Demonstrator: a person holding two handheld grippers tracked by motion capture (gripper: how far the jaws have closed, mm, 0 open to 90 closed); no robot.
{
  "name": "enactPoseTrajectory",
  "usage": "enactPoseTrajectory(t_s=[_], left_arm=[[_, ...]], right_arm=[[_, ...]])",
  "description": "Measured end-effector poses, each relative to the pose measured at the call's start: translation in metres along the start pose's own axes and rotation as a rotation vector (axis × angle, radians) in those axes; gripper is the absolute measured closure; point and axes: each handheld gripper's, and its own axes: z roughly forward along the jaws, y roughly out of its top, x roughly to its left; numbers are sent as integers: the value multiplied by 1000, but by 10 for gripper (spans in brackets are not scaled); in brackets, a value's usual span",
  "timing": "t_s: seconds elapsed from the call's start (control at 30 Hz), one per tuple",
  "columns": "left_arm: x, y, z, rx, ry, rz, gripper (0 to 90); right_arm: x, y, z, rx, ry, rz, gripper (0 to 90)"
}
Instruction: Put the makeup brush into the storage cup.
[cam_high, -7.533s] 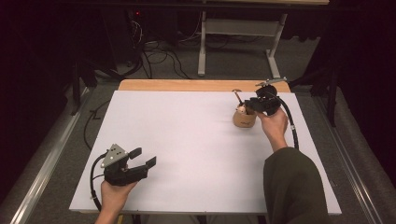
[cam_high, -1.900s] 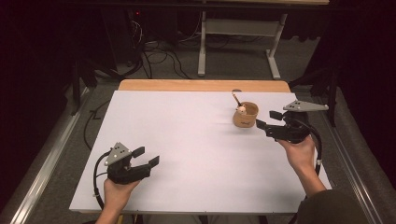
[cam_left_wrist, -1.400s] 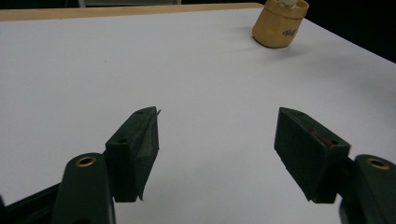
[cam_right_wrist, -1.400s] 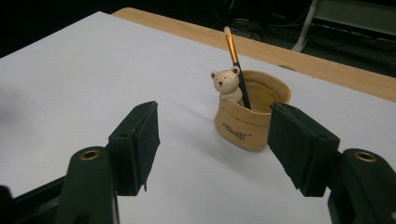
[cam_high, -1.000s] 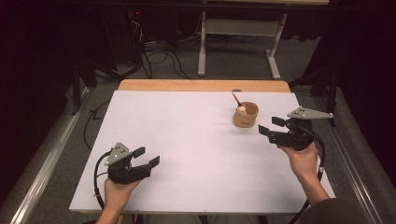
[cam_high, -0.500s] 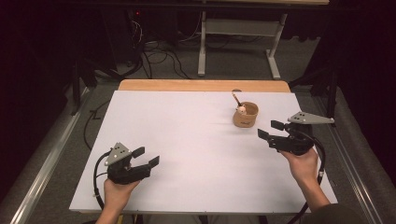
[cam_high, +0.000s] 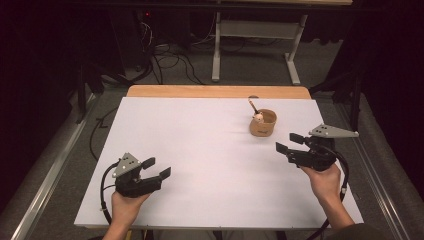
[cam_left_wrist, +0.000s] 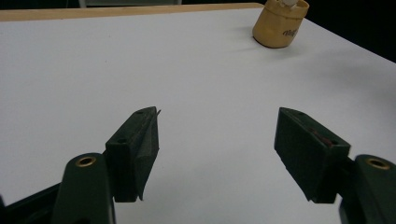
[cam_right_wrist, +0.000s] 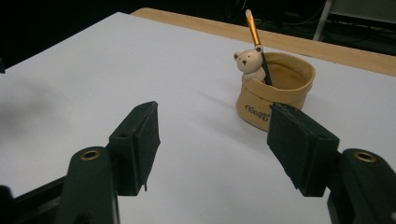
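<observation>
High view: we saw the right gripper (cam_high: 290, 143) held over the right side of the white table (cam_high: 200, 150), jaws spread apart and empty, pointing left. The tan cup (cam_high: 263, 123) stood just beyond and to the left of it, near but not touching, toward the far right of the table. A small bear figure (cam_high: 258, 117) sat at the cup's rim and a brush (cam_high: 252, 105) stuck up out of it; both were too small here to read in detail. The left gripper (cam_high: 157, 168) hovered at the near left, jaws also apart and holding nothing, well apart from the cup. The person's hands held both tools; the forearms were cut off at the bottom edge. The floor past the table was dark, with cables hard to make out.

Left gripper view: we saw both black jaws wide apart over bare white surface. The cup (cam_left_wrist: 280, 23) sat far off at the top right, its top cropped by the frame, print on its side unreadable.

Right gripper view: jaws apart again, nothing between them. The cup (cam_right_wrist: 275, 93) stood close ahead, its lower right part hidden behind the right jaw. The bear (cam_right_wrist: 250, 63) leaned on the rim, the brush (cam_right_wrist: 254, 32) upright behind it, lower end hidden inside the cup. Lettering on the cup was partly blocked.
</observation>
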Motion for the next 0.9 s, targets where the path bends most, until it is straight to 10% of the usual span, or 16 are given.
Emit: enactPoseTrajectory(t_s=[0.9], left_arm=[[0, 0, 0, 1, -1, -2, 312]], right_arm=[[8, -14, -4, -29, 37, 17, 362]])
